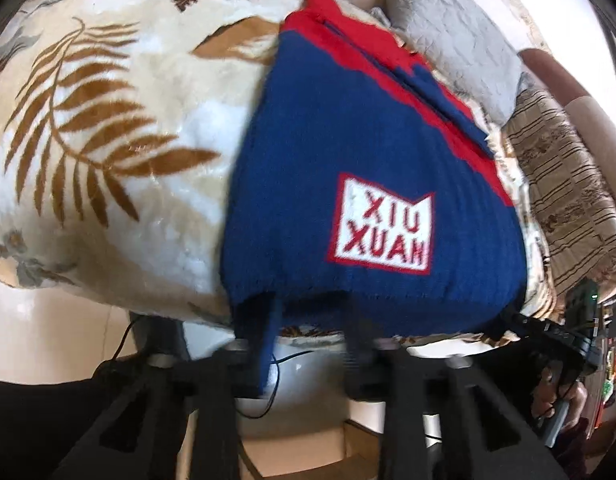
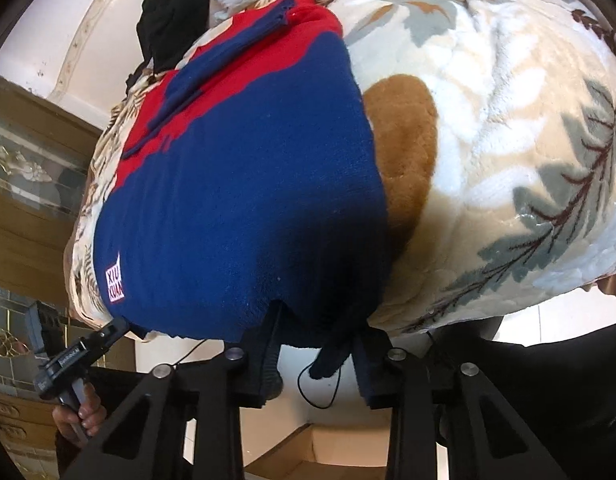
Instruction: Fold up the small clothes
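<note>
A blue and red knitted sweater (image 1: 348, 140) (image 2: 247, 200) with a white XIU XUAN patch (image 1: 382, 226) lies flat on a plush leaf-print blanket (image 1: 107, 140) (image 2: 508, 120). Its blue sleeves are folded in across the red top. My left gripper (image 1: 312, 312) is shut on the near hem by the patch side; the hem covers its fingertips. My right gripper (image 2: 320, 332) holds the hem's other end, with blue knit bunched around its fingers (image 2: 364, 364). Each gripper shows in the other's view, the right gripper (image 1: 556, 332) and the left gripper (image 2: 87, 352), both at the hem's corners.
A grey quilted pillow (image 1: 448, 32) and a striped cushion (image 1: 568, 200) lie beyond the sweater. A black garment (image 2: 171, 12) sits at the far end. A wooden cabinet (image 2: 27, 180) stands beside the bed. Below the bed's edge are a cable (image 2: 308, 392) and a cardboard box (image 2: 320, 452).
</note>
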### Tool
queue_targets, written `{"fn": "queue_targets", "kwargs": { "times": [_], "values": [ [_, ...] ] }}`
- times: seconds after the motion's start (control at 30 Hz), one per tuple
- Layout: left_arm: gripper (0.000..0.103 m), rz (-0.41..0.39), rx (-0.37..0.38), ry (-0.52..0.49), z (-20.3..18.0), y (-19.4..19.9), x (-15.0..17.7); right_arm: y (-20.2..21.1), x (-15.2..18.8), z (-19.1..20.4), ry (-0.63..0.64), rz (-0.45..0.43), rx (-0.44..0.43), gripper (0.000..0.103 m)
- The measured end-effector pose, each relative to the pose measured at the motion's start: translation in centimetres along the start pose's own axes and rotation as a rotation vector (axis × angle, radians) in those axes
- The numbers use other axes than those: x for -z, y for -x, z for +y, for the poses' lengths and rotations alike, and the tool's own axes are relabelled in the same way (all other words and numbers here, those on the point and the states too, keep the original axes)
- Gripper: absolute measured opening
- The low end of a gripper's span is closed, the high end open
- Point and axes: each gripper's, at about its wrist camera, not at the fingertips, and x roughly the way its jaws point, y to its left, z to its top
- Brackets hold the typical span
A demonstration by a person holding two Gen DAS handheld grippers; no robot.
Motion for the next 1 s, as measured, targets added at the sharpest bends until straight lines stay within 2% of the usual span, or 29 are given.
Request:
{"fn": "queue_targets", "kwargs": {
  "times": [0.13, 0.17, 0.2, 0.23, 0.3, 0.4, 0.47, 0.5, 0.6, 0.63, 0.77, 0.8, 0.83, 0.9, 1.0],
  "values": [
    [0.008, 0.000, 0.013, -0.021, -0.5, -0.1, 0.0, -0.2, -0.2, -0.5, -0.044, 0.018, -0.021, 0.037],
    [0.008, 0.007, 0.017, -0.021, -0.5, -0.1, 0.0, -0.2, -0.3, -0.4, -0.049, 0.022, -0.019, 0.043],
    [0.008, 0.014, 0.010, -0.020, -0.4, -0.1, 0.0, -0.3, -0.4, -0.2, -0.049, 0.028, -0.011, 0.054],
    [0.009, 0.022, -0.016, -0.015, -0.3, -0.2, 0.0, -0.4, -0.3, -0.1, -0.048, 0.032, -0.011, 0.072],
    [0.014, 0.029, -0.041, 0.000, 0.1, 0.0, 0.0, -0.5, -0.2, 0.1, -0.040, 0.018, -0.010, 0.072],
    [0.047, 0.021, -0.070, 0.040, 1.0, 0.3, 0.3, -0.5, -0.3, 0.5, -0.004, 0.008, -0.007, 0.057],
    [0.056, 0.008, -0.085, 0.066, 1.3, 0.6, 0.4, -0.6, -0.5, 0.4, -0.004, 0.019, 0.000, 0.037],
    [0.056, 0.010, -0.082, 0.068, 1.4, 0.5, 0.4, -0.6, -0.5, 0.4, -0.003, 0.025, 0.002, 0.036],
    [0.058, 0.047, -0.082, 0.076, 1.5, -0.3, 0.4, -0.5, -0.4, 0.8, 0.019, 0.033, 0.003, 0.021],
    [0.058, 0.054, -0.083, 0.083, 1.6, -0.5, 0.3, -0.4, -0.4, 1.1, 0.036, 0.039, 0.000, 0.017],
    [0.057, 0.058, -0.057, 0.116, 2.1, -1.1, 0.0, 1.6, -0.3, 2.2, 0.072, 0.025, -0.055, 0.015],
    [0.050, 0.057, -0.047, 0.120, 2.1, -1.2, 0.0, 2.2, -0.3, 2.5, 0.081, 0.015, -0.065, 0.015],
    [0.035, 0.053, -0.006, 0.124, 2.2, -1.1, 0.0, 2.7, -0.4, 2.6, 0.082, 0.008, -0.079, 0.015],
    [0.024, 0.049, 0.028, 0.117, 2.0, -1.0, 0.0, 3.5, -0.6, 2.7, 0.075, -0.004, -0.119, 0.015],
    [0.013, 0.044, 0.022, 0.106, 1.9, -0.8, 0.0, 3.7, -0.8, 2.8, 0.083, -0.017, -0.119, 0.015]
  ]
}}
